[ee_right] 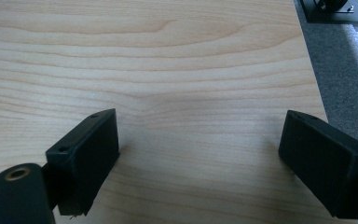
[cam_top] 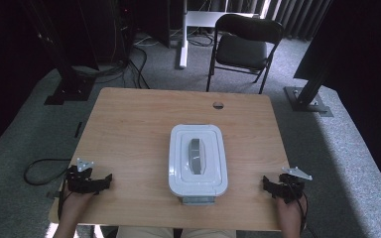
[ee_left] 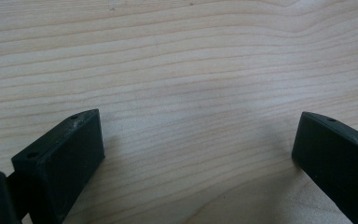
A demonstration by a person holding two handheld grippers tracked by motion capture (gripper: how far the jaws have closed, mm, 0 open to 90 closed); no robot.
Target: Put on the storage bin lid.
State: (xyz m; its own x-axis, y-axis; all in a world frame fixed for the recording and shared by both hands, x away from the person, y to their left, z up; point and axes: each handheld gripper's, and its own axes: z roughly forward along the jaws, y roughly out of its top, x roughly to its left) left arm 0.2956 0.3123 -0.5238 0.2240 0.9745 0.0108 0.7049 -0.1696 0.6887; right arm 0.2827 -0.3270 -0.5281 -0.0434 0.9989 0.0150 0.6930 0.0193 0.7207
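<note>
Nearest the camera in the high view, the person's two hands rest at the near edge of the table (cam_top: 129, 124), each holding a gripper. The left gripper (cam_top: 101, 181) sits well to the left of the white lidded storage box (cam_top: 197, 159), and the right gripper (cam_top: 268, 183) well to its right; both lie low over the bare wood. In the left gripper view and the right gripper view alike, the jaws stand wide apart with nothing between them but wood grain, so both grippers are released and empty. The box stands in the middle of the table, nearer the person than the far edge, its long side running away from the person. Its lid carries a grey recessed handle (cam_top: 196, 155) along the centre, and a grey latch (cam_top: 197, 200) shows at the near short end. It looks like stiff, smooth plastic, probably light unless filled, and likely slippery on its rounded walls. The surest hold would be the central handle for lifting, or the rim at both long sides with one gripper each; the latch probably needs releasing first if the lid is to come off.
</note>
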